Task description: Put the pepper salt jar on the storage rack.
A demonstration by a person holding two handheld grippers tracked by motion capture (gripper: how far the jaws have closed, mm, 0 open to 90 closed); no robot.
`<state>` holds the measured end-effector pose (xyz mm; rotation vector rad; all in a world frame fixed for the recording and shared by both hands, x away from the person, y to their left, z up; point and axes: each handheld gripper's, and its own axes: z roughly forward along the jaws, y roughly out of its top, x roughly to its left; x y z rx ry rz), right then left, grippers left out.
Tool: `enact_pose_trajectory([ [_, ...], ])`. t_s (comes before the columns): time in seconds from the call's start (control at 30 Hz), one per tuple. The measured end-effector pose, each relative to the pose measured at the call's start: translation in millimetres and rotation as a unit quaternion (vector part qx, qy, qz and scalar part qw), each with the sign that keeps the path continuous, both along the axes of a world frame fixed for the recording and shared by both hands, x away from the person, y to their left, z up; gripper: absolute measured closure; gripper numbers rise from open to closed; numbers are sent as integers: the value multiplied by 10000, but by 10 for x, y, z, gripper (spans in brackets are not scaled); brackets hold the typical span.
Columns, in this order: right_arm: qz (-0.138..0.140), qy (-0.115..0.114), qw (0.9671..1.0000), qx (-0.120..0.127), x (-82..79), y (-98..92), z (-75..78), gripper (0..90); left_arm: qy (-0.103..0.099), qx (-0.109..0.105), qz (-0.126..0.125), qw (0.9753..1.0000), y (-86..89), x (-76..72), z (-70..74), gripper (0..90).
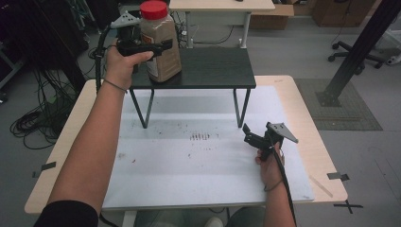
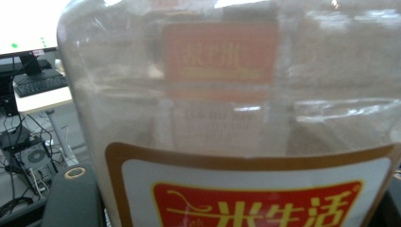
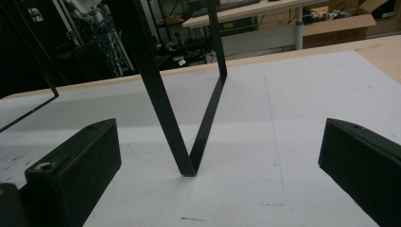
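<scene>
A clear jar of brownish powder with a red lid stands at the left end of a low black shelf, tilted slightly. My left gripper is shut on the jar's middle, one jaw across its front. In the left gripper view the jar with its red and white label fills the space between the pads. My right gripper rests low over the white mat, open and holding nothing. Between its jaws I see the shelf's V-shaped leg a little ahead.
The shelf stands on thin black legs at the back of the mat, with open space under it. The wooden tabletop borders the mat. Cables lie on the floor at left; a black post and chair base stand at right.
</scene>
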<state>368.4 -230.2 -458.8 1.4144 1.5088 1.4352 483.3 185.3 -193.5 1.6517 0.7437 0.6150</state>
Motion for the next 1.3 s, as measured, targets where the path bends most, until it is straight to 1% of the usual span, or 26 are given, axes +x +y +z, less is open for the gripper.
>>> enact_pose_trajectory([
  [0.23, 11, -14, 10000, 16, 5, -3, -1, 0, -13, 0, -2, 10000, -4, 2, -2, 248],
  [0.37, 6, -15, 10000, 14, 4, -5, -1, 0, -39, -1, 57, 10000, -20, -6, -2, 235],
  [0.47, 11, -11, 10000, 14, 3, -2, -1, 0, -30, -150, 110, 9998, -41, -15, 20, 146],
  [0.53, 3, -11, 10000, 17, 3, -4, -1, 0, -59, -140, 251, 9996, -63, -20, 25, 79],
  [0.57, 4, -12, 10000, 15, 3, -4, -1, 0, -13, -124, 239, 9996, -66, -16, 20, 54],
  [0.6, 3, -11, 10000, 9, 2, -3, 0, 0, 74, -132, 229, 9996, -71, -8, 9, 38],
  [0.63, 3, -4, 10000, 15, 1, -2, 0, 0, 117, -178, 217, 9995, -72, -5, 2, 34],
  [0.67, 4, -5, 10000, 15, 1, -3, 0, 0, 157, -160, 226, 9995, -73, -1, -5, 33],
  [0.7, 2, -3, 10000, 16, 0, -3, 0, 0, 174, -152, 224, 9995, -73, 0, -10, 22],
  [0.77, 3, -4, 10000, 15, 0, -3, 0, 0, 199, -202, 210, 9994, -69, 0, -11, 10],
  [0.93, 5, -11, 10000, 15, 2, -3, 1, 0, 184, -141, 240, 9994, -49, -16, 4, 2],
  [1.0, 4, -11, 10000, 13, 2, -3, 1, 0, 185, -149, 268, 9994, -42, -22, 8, 2],
  [1.03, 5, -13, 10000, 10, 1, -3, 1, 0, 228, -162, 255, 9993, -31, -33, 16, 2],
  [1.07, 1, -13, 10000, 3, -1, -2, 2, 0, 209, -130, 271, 9993, -27, -41, 22, 2],
  [1.3, 5, -17, 10000, 1, 0, -2, 1, 0, 159, -158, 213, 9995, -4, -116, 65, 2],
])
